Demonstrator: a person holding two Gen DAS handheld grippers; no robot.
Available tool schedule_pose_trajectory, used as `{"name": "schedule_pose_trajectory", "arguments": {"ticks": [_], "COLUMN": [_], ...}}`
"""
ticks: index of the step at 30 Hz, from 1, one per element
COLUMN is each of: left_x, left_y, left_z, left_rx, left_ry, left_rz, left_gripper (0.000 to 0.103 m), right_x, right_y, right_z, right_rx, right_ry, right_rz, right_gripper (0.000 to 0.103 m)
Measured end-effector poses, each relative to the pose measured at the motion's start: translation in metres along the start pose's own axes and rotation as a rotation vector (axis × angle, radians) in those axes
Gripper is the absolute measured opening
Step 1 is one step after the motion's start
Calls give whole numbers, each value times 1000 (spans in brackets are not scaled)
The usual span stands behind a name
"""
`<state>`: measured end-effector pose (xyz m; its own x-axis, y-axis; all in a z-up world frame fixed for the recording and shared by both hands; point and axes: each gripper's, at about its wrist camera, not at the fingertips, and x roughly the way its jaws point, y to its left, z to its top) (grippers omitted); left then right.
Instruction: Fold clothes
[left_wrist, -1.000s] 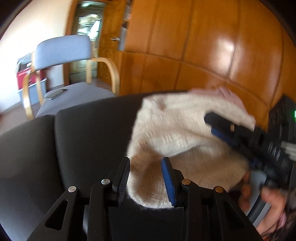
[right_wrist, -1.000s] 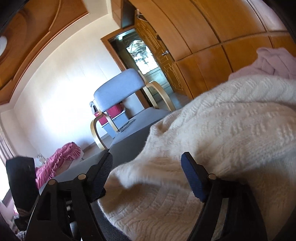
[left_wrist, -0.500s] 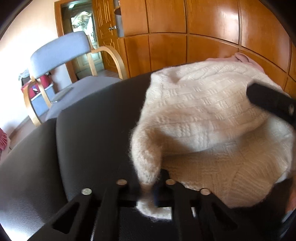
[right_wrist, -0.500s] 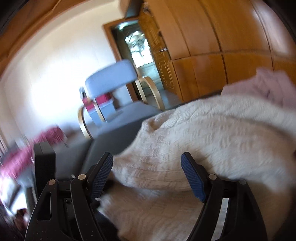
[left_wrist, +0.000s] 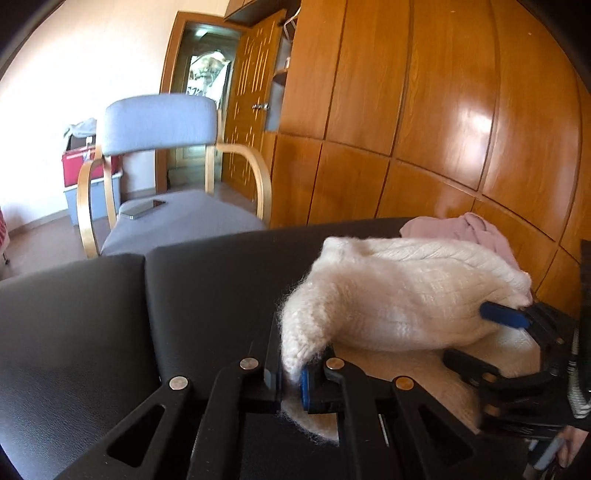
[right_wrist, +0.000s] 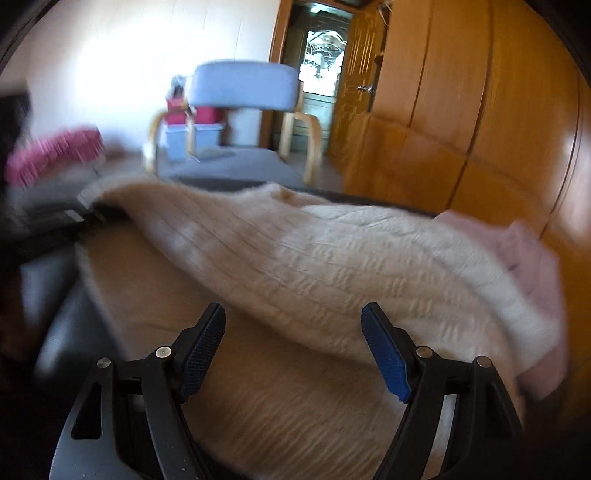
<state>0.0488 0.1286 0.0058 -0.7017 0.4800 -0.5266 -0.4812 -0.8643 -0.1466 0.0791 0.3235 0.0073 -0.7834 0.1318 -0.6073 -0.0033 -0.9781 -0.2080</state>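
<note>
A cream knitted sweater (left_wrist: 399, 295) lies bunched on a black padded surface (left_wrist: 203, 295). My left gripper (left_wrist: 291, 373) is shut on a fuzzy edge of it and holds that edge slightly raised. My right gripper (right_wrist: 295, 347) has its jaws wide and closing. The sweater's (right_wrist: 332, 258) raised fold lies just ahead between the blue pads (right_wrist: 384, 354), which do not press on it. In the left wrist view the right gripper (left_wrist: 509, 332) reaches in from the right, one blue pad against the fold. The left gripper (right_wrist: 55, 221) shows as a dark blur at the left.
A pink garment (left_wrist: 458, 229) lies behind the sweater, near the wooden wardrobe wall (left_wrist: 443, 129). A blue-grey armchair (left_wrist: 159, 147) with a phone (left_wrist: 144, 210) on its seat stands beyond the black surface. A red box (left_wrist: 77, 166) sits by the far wall.
My left gripper went from open around the sweater's edge to shut on it, then lifted it a little. The right gripper rolled level and moved along the fold, still open.
</note>
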Motion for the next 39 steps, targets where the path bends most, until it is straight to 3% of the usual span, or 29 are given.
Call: {"name": "schedule_pose_trajectory", "arguments": {"ticks": [1, 2, 3, 5, 8, 11, 15, 19, 22, 24, 25, 27, 28, 30, 33, 39], "left_x": [0, 1, 1, 0, -13, -29, -52, -75, -93, -106, -113, -125, -130, -141, -159, -204], "left_y": [-1, -1, 0, 3, 15, 29, 58, 95, 121, 139, 146, 158, 162, 171, 187, 219], "left_z": [-1, -2, -3, -3, -3, -2, -2, -6, -15, -23, -27, -33, -35, -41, -50, -54], "left_rx": [5, 6, 0, -17, -52, -77, -120, -180, -220, -257, -272, -290, -293, -304, -326, -366], "left_ry": [1, 3, 2, -1, -31, -64, -96, -118, -139, -158, -168, -185, -189, -199, -218, -290], "left_rz": [-4, -8, -11, -15, -15, 3, 55, 110, 157, 173, 177, 189, 200, 218, 242, 291], "left_gripper": [5, 5, 5, 5, 5, 5, 5, 5, 5, 5, 5, 5, 5, 5, 5, 5], "right_x": [5, 9, 13, 14, 9, 4, -1, -5, -17, -24, -26, -23, -22, -19, -16, -35], "right_y": [1, 0, -5, -17, -27, -19, 4, 47, 84, 113, 127, 154, 161, 169, 173, 197], "right_z": [1, 1, 2, 4, 8, 14, 21, 25, 24, 23, 22, 21, 22, 29, 41, 56], "right_rx": [-7, 1, 33, 121, 235, 240, 213, 75, -51, -171, -226, -325, -330, -283, -161, -90], "right_ry": [6, 14, 16, 3, -36, -48, -52, -24, -30, -66, -77, -70, -78, -74, -54, -100], "right_rz": [-41, -64, -57, -12, 95, 139, 230, 331, 415, 369, 331, 239, 223, 252, 373, 533], "right_gripper": [72, 58, 35, 2, 2, 2, 2, 3, 25, 64, 68, 62, 51, 19, 10, 8]}}
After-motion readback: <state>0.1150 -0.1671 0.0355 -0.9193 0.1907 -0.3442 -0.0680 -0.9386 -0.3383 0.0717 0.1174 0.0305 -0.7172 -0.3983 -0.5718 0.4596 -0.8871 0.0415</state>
